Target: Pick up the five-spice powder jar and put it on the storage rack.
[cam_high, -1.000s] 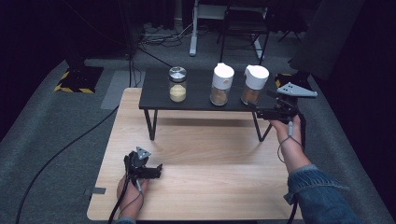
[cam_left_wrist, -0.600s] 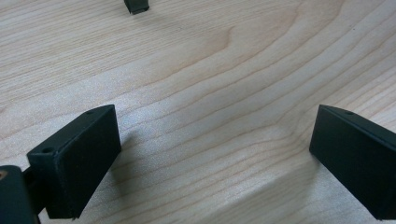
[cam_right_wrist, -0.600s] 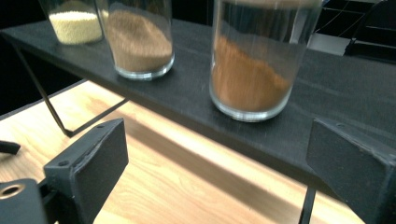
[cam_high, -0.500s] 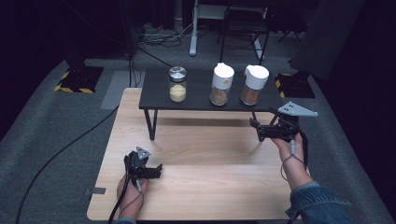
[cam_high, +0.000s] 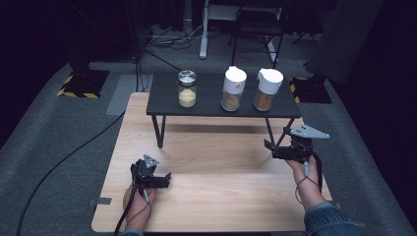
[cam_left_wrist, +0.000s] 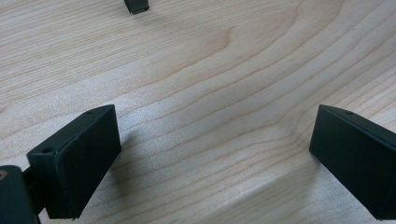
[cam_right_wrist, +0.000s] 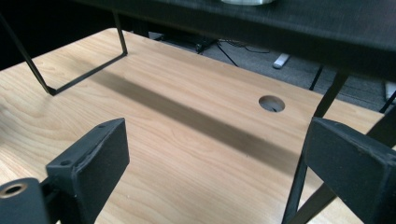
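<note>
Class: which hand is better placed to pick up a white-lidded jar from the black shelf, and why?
Right. The right gripper is open beside the shelf end where both white-lidded jars stand; the left gripper, also open, lies low on the table, farther off.

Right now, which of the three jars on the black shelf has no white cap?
The leftmost jar: it has a silver metal lid and pale yellow contents. The middle jar and the right jar carry white caps over brownish contents.

Your forearms (cam_high: pixel 322 216) run off the bottom edge; the jar (cam_right_wrist: pixel 246 2) on the dark shelf (cam_right_wrist: pixel 280 23) is cropped at the top.
</note>
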`<control>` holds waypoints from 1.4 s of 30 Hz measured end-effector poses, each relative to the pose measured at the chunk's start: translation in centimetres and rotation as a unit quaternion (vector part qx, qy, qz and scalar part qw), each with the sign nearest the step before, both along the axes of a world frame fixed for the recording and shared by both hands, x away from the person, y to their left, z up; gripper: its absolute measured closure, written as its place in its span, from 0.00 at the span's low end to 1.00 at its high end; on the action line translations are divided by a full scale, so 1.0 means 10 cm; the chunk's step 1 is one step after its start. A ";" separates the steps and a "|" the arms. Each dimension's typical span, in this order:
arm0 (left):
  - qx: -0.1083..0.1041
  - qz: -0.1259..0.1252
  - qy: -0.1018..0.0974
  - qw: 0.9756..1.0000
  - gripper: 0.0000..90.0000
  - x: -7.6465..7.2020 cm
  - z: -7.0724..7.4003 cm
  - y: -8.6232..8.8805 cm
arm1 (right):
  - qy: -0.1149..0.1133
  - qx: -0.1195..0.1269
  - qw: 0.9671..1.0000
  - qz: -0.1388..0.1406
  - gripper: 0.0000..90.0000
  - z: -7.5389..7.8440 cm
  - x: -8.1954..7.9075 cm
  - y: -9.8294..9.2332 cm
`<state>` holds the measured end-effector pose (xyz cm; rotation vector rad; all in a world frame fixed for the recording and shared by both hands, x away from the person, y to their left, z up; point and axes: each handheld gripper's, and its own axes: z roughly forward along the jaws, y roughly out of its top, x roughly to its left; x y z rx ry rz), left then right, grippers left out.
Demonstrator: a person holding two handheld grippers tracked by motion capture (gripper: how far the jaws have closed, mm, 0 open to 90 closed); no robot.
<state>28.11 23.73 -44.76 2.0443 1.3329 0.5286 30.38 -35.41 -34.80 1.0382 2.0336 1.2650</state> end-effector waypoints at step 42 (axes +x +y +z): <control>0.000 0.000 0.000 1.000 0.02 0.00 0.00 0.00 | 0.075 -0.042 0.996 0.019 0.08 -0.64 -0.07 0.15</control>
